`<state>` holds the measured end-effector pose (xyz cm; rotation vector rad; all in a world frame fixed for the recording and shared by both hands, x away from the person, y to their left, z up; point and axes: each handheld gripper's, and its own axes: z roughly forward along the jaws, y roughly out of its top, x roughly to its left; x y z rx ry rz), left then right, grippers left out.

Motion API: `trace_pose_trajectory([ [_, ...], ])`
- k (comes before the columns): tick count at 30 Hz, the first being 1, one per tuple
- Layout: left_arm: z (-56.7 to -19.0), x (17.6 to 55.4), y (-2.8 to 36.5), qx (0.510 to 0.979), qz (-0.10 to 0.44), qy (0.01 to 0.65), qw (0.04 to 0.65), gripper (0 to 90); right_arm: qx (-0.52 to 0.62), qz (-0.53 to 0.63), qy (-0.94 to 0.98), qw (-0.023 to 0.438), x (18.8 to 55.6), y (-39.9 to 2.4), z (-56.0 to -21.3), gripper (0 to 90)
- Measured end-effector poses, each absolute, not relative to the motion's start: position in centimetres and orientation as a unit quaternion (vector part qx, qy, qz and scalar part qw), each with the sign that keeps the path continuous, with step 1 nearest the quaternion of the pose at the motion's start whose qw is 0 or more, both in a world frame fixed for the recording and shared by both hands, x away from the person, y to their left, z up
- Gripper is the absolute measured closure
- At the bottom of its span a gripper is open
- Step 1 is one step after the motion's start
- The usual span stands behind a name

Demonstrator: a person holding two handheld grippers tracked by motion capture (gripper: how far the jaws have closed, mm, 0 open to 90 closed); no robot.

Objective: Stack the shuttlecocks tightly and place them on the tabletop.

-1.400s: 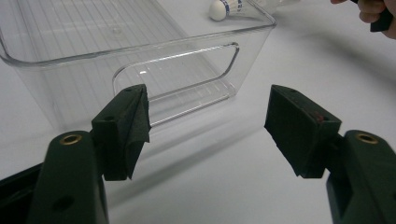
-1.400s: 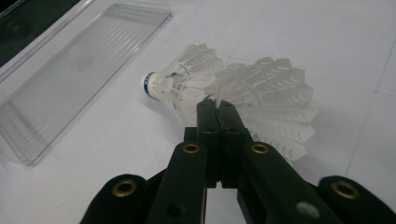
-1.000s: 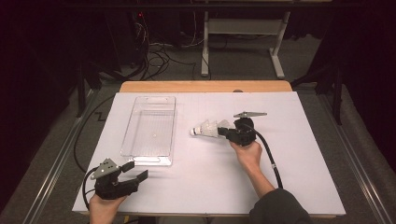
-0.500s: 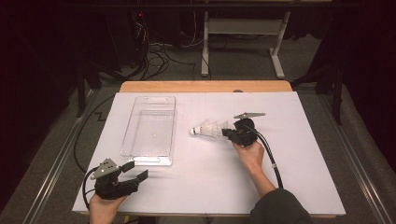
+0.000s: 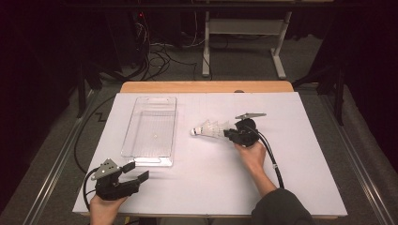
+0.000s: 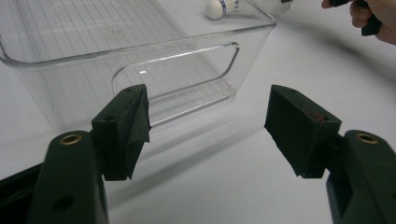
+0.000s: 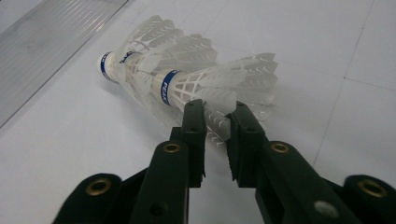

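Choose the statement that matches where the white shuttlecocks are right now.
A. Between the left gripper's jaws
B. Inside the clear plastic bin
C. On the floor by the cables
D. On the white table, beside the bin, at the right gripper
D: the shuttlecocks lie on the white table, right of the clear bin, with the right gripper at their skirt edge.

The white plastic shuttlecocks (image 7: 187, 79), nested one in the other, each carried a blue band (image 7: 166, 87) with white lettering. On the nearer band the letters looked like "PEAK", though they were too blurred to be sure. No other writing could be read.
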<state>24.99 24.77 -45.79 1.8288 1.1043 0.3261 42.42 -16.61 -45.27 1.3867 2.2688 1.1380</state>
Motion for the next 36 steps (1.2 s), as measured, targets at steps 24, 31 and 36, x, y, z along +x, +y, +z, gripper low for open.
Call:
trace_pose_trajectory([
  [24,-45.8,25.0,24.8,0.747,0.132,0.448,0.472,31.4,0.476,0.408,0.768,0.134,41.7,-17.5,-45.3,48.2],
  [31,-45.8,24.9,24.8,0.747,0.132,0.448,0.472,31.5,0.461,0.415,0.770,0.147,41.5,-17.1,-45.1,43.1],
  [36,-45.8,25.0,24.8,0.748,0.132,0.448,0.472,31.4,0.449,0.420,0.773,0.154,41.4,-16.8,-45.0,38.2],
])
